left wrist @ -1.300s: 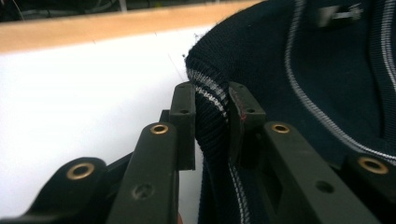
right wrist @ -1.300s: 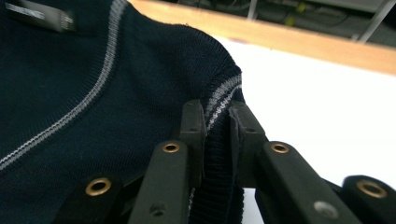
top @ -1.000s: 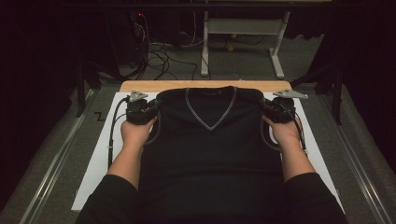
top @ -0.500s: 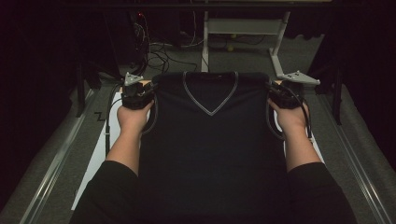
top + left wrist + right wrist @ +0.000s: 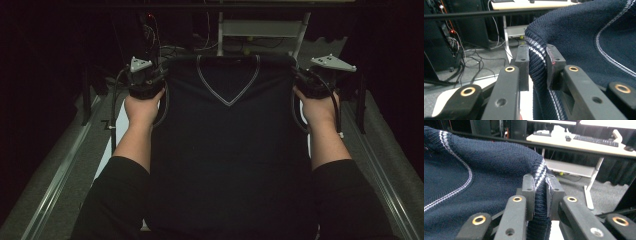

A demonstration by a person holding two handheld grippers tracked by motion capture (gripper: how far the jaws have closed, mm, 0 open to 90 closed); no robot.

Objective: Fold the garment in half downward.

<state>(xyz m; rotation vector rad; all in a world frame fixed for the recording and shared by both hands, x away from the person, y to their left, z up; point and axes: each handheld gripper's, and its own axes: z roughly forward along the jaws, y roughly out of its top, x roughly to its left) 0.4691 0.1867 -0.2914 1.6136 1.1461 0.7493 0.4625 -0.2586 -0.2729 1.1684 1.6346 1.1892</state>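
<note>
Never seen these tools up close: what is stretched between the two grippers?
In the high view, a navy V-neck sweater spans from left gripper to right gripper, each clamped on a striped shoulder edge.

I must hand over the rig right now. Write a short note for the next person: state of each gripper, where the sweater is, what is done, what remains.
Left gripper: shut on the navy sweater, fingers pinching the striped edge at its left shoulder.
Right gripper: shut on the same sweater, at the striped edge of the right shoulder.
Sweater: held up by both shoulders, V-neck toward the far side, body hanging down toward the person over the white table.
Done: both shoulders gripped and the top lifted.
Left: my guess is folding or laying it flat; keep both grips even so it does not slip.
</note>
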